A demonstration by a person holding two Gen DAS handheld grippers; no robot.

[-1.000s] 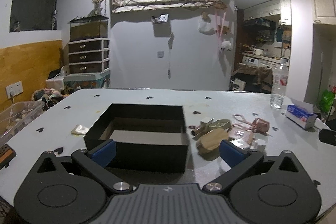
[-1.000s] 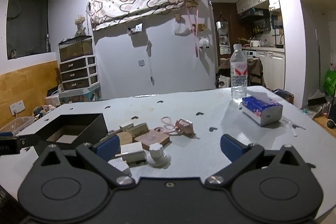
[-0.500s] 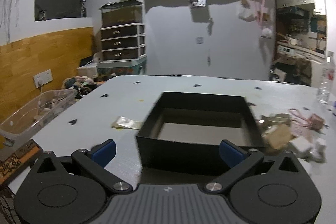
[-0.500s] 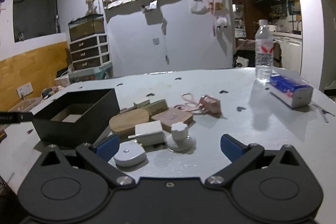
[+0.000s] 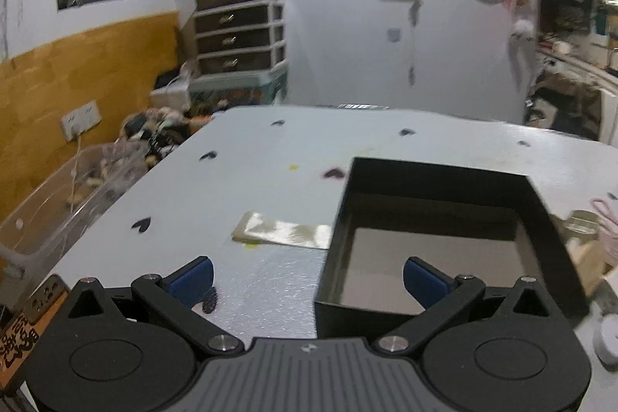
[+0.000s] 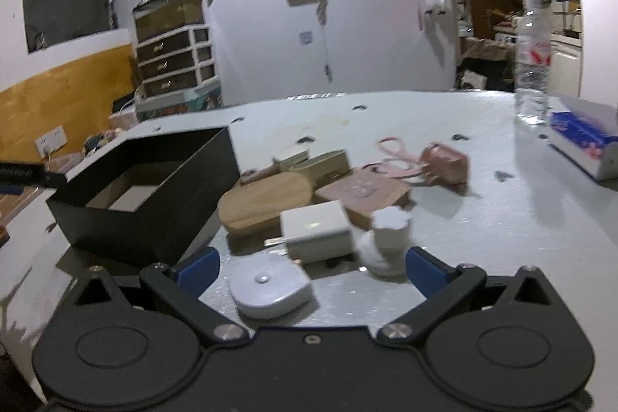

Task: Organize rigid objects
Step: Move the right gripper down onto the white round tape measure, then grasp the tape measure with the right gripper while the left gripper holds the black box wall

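Black cardboard, the open box point(image 5: 444, 238) now sits at the right of the left wrist view, where a second ago it lay dead centre; the left gripper point(image 5: 308, 278) has swung toward the worktop's left edge, its jaws spread wide and empty, one blue pad over bare worktop point(image 5: 251, 180) and the other over the box's near left corner. The right gripper point(image 6: 312, 267) has closed in on the pile lying just right of the box, jaws likewise wide and holding nothing, with the white oval case point(image 6: 270, 286) between them. Just beyond lie the white charger point(image 6: 316, 230), the white knob point(image 6: 388, 242), the wooden oval point(image 6: 266, 201) and a pink pouch point(image 6: 444, 163). Nothing seems packed yet; I judge the first pick is imminent, probably the oval case.
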